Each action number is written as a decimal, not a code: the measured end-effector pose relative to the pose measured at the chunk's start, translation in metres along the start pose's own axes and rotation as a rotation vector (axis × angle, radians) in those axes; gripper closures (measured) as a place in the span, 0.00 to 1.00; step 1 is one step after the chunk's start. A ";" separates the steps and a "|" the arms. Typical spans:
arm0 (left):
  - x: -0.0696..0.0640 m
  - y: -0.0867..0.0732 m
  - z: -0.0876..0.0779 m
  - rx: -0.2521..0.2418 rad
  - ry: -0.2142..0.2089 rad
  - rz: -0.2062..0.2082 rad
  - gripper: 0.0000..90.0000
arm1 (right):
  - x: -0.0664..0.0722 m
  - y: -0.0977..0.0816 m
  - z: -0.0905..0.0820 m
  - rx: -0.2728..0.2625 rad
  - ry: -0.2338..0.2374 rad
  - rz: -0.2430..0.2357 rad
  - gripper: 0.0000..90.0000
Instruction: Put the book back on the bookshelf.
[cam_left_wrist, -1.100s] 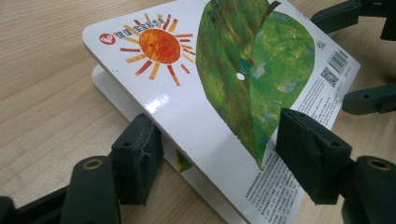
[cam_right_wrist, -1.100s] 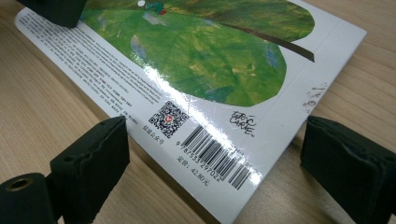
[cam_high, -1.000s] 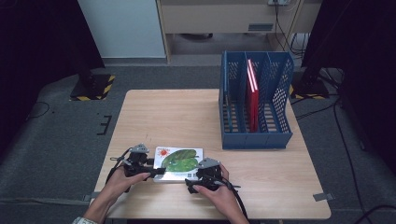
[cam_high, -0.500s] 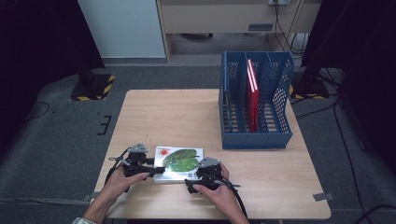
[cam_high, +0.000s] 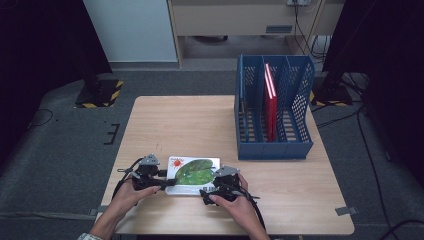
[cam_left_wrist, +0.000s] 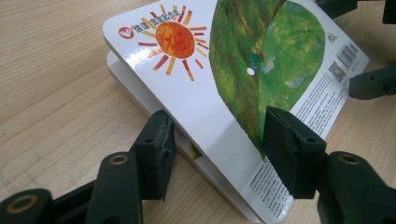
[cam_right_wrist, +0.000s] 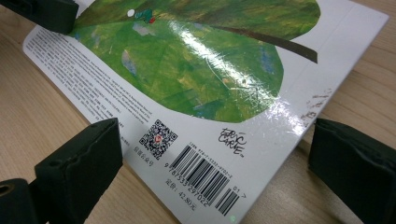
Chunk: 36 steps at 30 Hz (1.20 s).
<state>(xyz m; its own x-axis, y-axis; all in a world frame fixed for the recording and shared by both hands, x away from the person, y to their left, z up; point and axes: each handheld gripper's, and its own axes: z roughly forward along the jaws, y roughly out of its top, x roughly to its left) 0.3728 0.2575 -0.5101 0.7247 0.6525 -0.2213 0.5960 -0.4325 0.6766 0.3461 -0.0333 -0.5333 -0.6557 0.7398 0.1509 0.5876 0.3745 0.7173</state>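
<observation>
A: Where is the picture book (cam_high: 192, 172) right now?

B: It lies flat near the front edge of the wooden desk (cam_high: 200, 125), back cover up, with a big green leaf, an orange sun and a barcode on it. It sits between the person's two hands.

A: What is the left tool (cam_left_wrist: 212, 140) doing?

B: Its jaws have just been closing, with the book's edge between them. In the left gripper view one pad sits low beside the pages and the other rests against the cover, but I can't tell whether they press yet.

A: And the right tool (cam_right_wrist: 212, 154)?

B: Released. Its jaws stand wide apart on either side of the barcode corner, clear of the cover.

A: Anything else on the desk?

B: A blue mesh file rack (cam_high: 274, 112) stands at the far right, well apart from the book, with a red book (cam_high: 270, 100) upright in a middle slot.
</observation>
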 end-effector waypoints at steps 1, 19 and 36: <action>0.000 0.000 0.000 0.004 0.005 0.005 0.50 | 0.000 0.000 0.000 0.001 -0.001 0.001 0.03; 0.000 0.000 0.000 -0.001 0.018 0.020 0.51 | -0.004 0.005 -0.004 -0.014 -0.027 0.057 0.17; -0.003 0.009 -0.003 -0.055 0.105 0.073 0.59 | -0.005 0.012 -0.011 -0.057 -0.108 0.015 0.32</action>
<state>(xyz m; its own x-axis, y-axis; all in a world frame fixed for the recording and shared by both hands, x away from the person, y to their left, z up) 0.3748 0.2537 -0.5013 0.7240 0.6829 -0.0974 0.5210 -0.4487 0.7261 0.3517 -0.0386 -0.5178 -0.5907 0.8019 0.0900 0.5671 0.3332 0.7533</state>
